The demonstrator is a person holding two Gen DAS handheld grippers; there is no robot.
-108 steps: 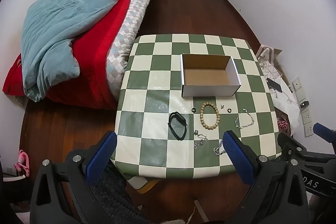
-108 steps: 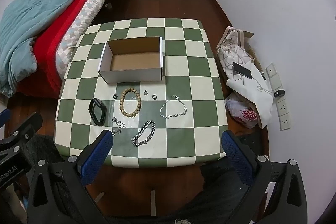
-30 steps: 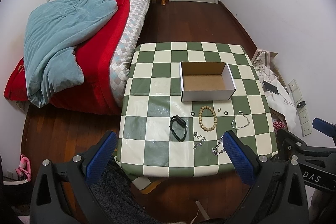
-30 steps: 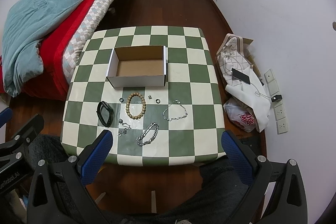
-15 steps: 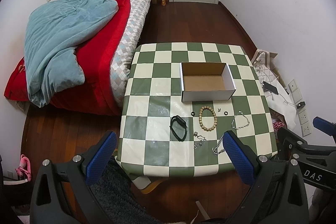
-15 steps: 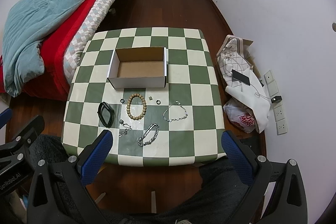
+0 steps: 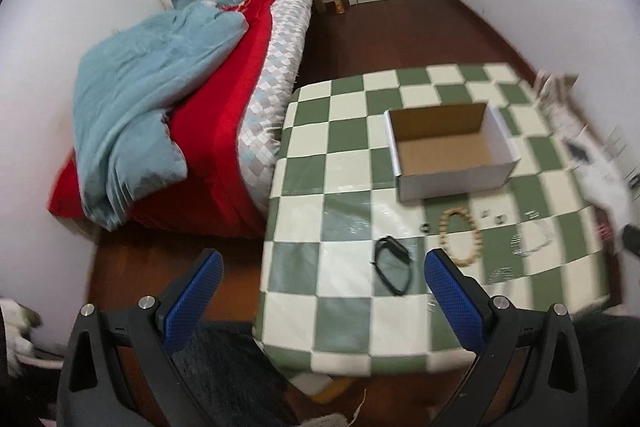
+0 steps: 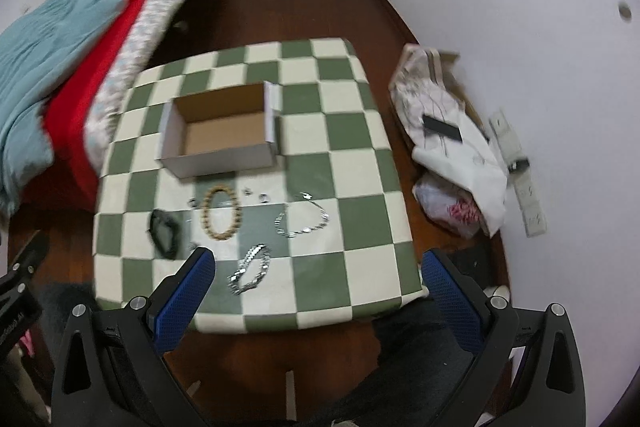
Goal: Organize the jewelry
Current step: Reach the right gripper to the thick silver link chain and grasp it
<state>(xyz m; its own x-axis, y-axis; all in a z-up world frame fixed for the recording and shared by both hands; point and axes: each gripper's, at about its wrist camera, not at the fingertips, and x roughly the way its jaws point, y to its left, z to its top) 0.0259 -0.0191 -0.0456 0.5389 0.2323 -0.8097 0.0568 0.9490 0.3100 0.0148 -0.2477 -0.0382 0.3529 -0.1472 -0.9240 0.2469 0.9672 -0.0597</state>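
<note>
A: What do we have in front of us, biggest first?

B: We see a bed (image 7: 192, 99) with a blue blanket (image 7: 136, 99) on the left, then the green-and-white checked table (image 8: 332, 163). Near its far side sits an open cardboard box (image 8: 224, 131), with nothing in it.

A: And the jewelry?

B: It all lies on the table, on our side of the box. We count a black band (image 8: 163, 227) furthest left, a bead bracelet (image 8: 221, 213) beside it, a thin silver chain (image 8: 302, 221) to the right, and a thick silver bracelet (image 8: 250, 269) closest to us. A few small rings (image 8: 264, 197) lie between the beads and the box.

A: How are we holding the grippers?

B: We hold both above the near edge of the table, tilted down at it. The left gripper (image 7: 320, 295) has its blue fingers spread wide and grips nothing; the black band shows between them, well below. The right gripper (image 8: 316, 297) is spread just as wide, also with nothing in it, and the thick silver bracelet sits between its fingers (image 8: 184, 299). Both views are blurred.
</note>
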